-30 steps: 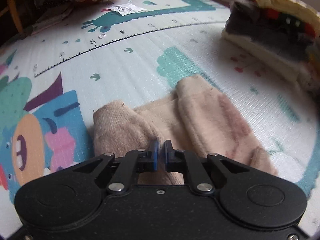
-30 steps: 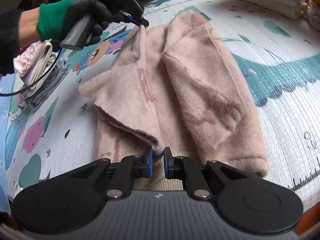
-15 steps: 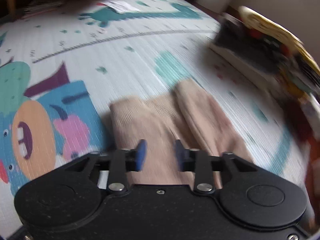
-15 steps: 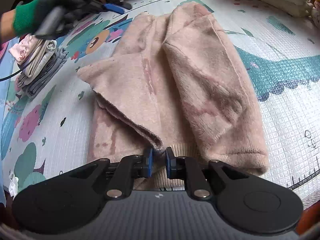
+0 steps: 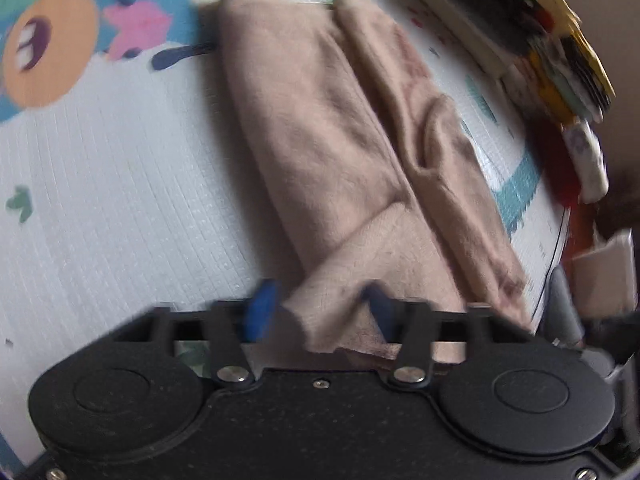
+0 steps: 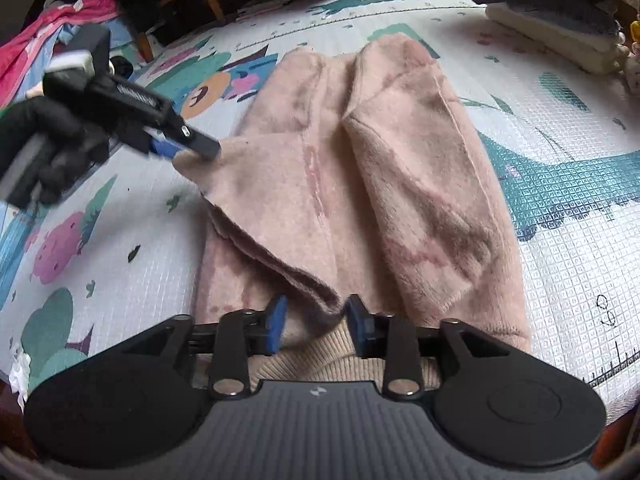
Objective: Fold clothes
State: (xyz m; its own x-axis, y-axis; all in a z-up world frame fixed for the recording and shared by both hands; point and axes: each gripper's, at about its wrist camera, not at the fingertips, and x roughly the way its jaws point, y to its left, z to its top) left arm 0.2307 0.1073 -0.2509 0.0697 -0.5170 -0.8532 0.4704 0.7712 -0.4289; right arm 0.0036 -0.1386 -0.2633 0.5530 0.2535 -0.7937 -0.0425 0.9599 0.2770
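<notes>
Moved: both claws have parted since a second ago; left one shifted to the near flap corner
Sweater [image 6: 360, 184]: pink, half folded on the play mat [image 6: 560, 240]
Left gripper [image 5: 316, 312]: jaws spread astride the flap corner; right view [image 6: 188, 148] shows its tips at that corner
Right gripper [image 6: 316, 320]: jaws apart around the folded edge
Left view only: folded stack [image 5: 520, 40] beyond the sweater

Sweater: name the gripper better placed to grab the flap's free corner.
Left. The left gripper is open astride that corner; the right gripper, open too, sits at the hem.
</notes>
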